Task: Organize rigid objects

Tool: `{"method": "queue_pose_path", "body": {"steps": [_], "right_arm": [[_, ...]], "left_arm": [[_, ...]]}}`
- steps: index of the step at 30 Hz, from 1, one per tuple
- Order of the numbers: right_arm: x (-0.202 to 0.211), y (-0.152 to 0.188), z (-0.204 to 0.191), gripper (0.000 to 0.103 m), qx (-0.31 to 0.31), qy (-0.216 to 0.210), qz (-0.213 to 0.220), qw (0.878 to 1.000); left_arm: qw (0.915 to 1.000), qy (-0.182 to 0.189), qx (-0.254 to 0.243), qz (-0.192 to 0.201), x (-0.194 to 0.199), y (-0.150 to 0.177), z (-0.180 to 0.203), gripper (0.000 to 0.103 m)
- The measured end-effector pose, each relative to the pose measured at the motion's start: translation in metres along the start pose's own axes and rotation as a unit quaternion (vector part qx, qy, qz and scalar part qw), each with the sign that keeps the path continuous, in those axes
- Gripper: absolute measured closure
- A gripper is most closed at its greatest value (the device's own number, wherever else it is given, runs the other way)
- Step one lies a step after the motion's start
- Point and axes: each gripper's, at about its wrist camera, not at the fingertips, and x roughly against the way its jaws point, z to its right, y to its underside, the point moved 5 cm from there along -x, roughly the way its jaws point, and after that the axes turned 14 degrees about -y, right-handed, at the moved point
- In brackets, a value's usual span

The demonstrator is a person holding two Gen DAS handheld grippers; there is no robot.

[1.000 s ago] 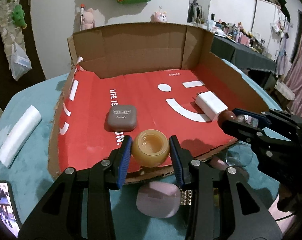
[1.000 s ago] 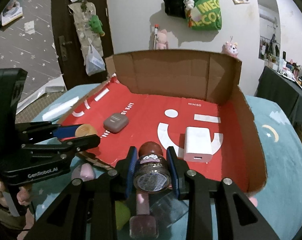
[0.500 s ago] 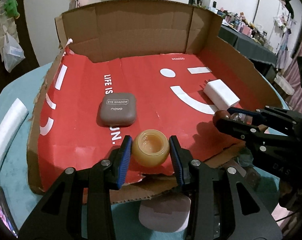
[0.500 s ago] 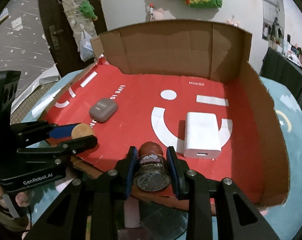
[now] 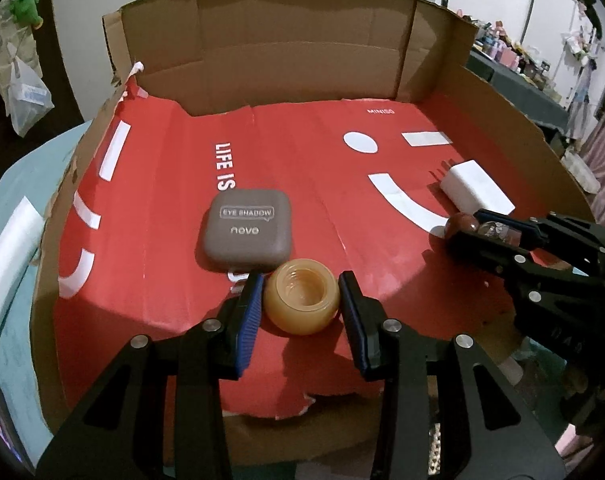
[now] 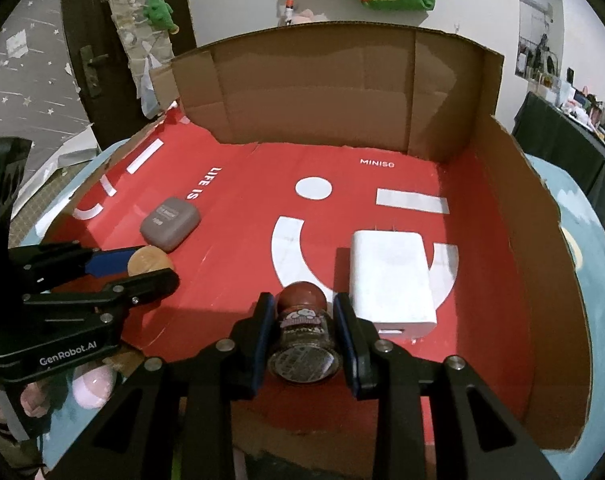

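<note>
both claws reach forward side by side, left claw [image 5: 300, 300] parted, right claw [image 6: 304, 334] clamped.

amber jar [image 5: 301, 297]: upright, open-topped, beside grey eyeshadow case [image 5: 247, 234] | glitter bottle [image 6: 304, 340]: red-capped, beside white charger [image 6: 391, 279]

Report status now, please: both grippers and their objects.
Left gripper open around amber round jar. Right gripper shut on red-capped glass bottle. White charger block beside bottle.
</note>
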Motion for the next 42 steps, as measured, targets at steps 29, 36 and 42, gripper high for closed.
{"method": "queue_pose_path", "body": {"steps": [29,36,42], "right_arm": [[-0.012,-0.009,0.017,0.070,-0.031,0.004,-0.020,0.999],[-0.012,-0.009,0.017,0.070,-0.032,0.003,-0.019,0.999],[-0.013,-0.009,0.016,0.070,-0.033,0.003,-0.020,0.999]], "left_arm": [[0.9998,-0.015,-0.001,0.010,-0.009,-0.011,0.002,0.066],[0.9999,-0.014,-0.001,0.009,-0.010,-0.012,0.001,0.065],[0.9998,-0.016,-0.001,0.009,-0.010,-0.011,0.000,0.047]]}}
